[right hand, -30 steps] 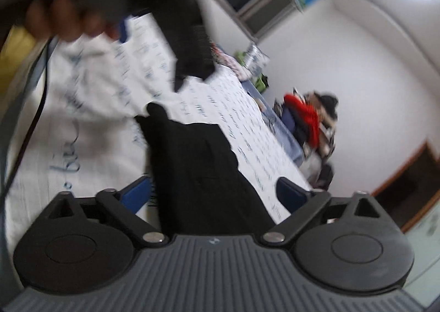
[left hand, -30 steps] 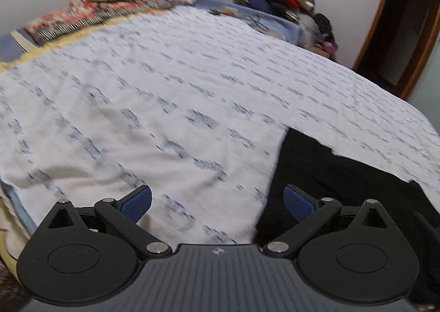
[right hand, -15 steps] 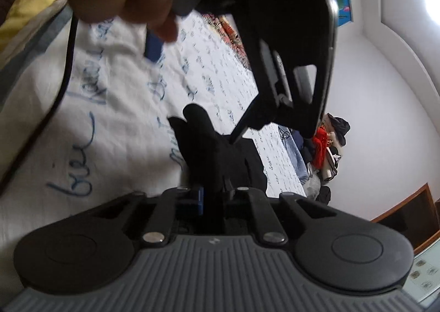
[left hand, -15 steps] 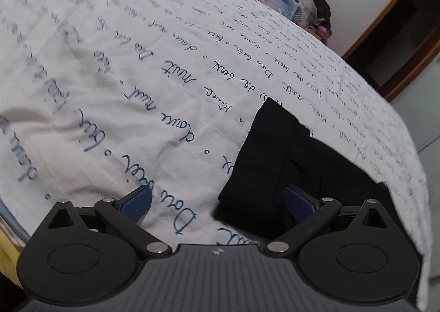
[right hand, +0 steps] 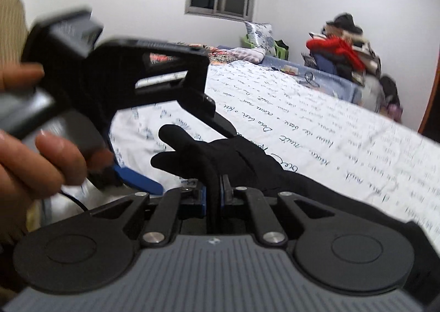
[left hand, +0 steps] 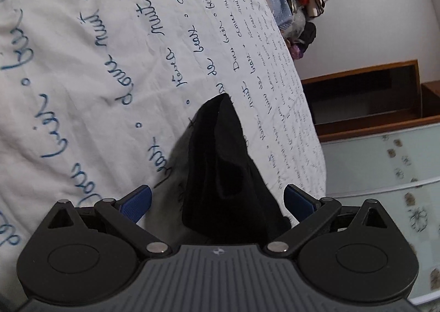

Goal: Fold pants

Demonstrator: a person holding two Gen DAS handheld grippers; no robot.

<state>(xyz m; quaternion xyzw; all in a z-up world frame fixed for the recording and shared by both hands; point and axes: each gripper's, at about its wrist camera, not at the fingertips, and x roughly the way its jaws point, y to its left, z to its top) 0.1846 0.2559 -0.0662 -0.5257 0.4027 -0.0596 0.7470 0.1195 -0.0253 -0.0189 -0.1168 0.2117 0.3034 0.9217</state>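
Bedroom, script-printed bedsheet (left hand: pixel 110 70): black pants (left hand: pixel 220 163) running lengthwise ahead between gaping left gripper (left hand: pixel 217 200); right gripper (right hand: pixel 213 192) already clamping their edge.

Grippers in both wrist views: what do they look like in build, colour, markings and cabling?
Both match. The left gripper and right gripper have a grey ribbed body with a small emblem, flanked by two black round housings. Black linkage arms with silver pivot pins carry blue textured pads. In the right wrist view a thin black cable trails beneath the left gripper. No sleeve is visible.
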